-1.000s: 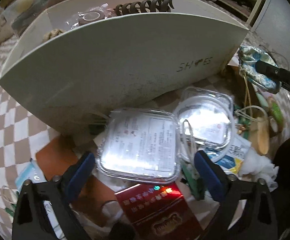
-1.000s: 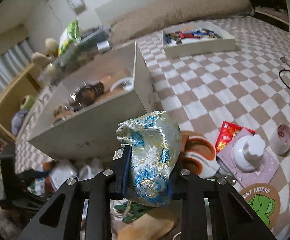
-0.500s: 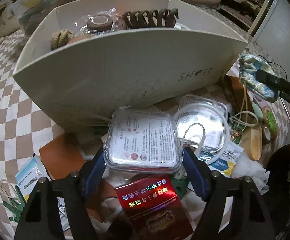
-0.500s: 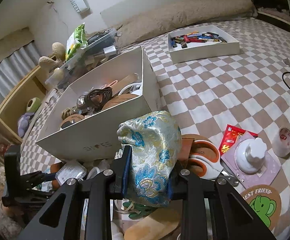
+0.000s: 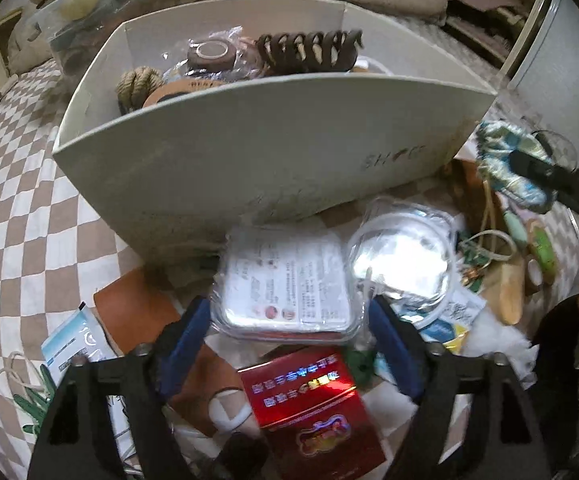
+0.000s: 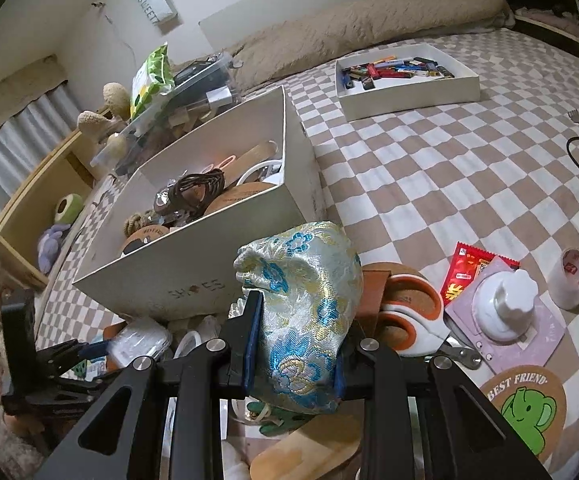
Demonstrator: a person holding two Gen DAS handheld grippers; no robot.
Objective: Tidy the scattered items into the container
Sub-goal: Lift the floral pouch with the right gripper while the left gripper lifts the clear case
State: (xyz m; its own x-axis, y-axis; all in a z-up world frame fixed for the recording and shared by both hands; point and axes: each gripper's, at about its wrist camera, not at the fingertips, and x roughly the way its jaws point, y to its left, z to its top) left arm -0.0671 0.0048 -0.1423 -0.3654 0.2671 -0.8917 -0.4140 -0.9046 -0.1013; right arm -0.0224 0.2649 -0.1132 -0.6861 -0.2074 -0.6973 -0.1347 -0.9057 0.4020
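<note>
The left gripper (image 5: 287,320) has its blue fingers (image 5: 183,336) pressed to both sides of a clear plastic case (image 5: 285,286) with a printed label, gripping it just in front of the white shoe box (image 5: 249,152), whose near wall fills 12 o'clock of the left wrist view. A red box (image 5: 309,400) lies at 6 o'clock under the case, and a round clear lid (image 5: 401,264) sits touching the case at 3 o'clock.

The right gripper (image 6: 293,344) is clamped on a brocade pouch (image 6: 305,312), blue and gold, held upright beside the shoe box's near corner. Only the right wrist view shows what lies beyond: orange-handled scissors (image 6: 405,320) at 3 o'clock of the pouch, a white pump bottle (image 6: 505,304) on a lilac card, a tape roll (image 6: 575,280), an elephant coaster (image 6: 525,412) at 4 o'clock, and a shallow tray of lighters (image 6: 405,80) at 1 o'clock on the checked cloth (image 6: 429,184).

Only the left view shows the box contents closely: a brown hair claw (image 5: 309,50), a rope coil (image 5: 137,86). The pouch appears there at 2 o'clock, small
</note>
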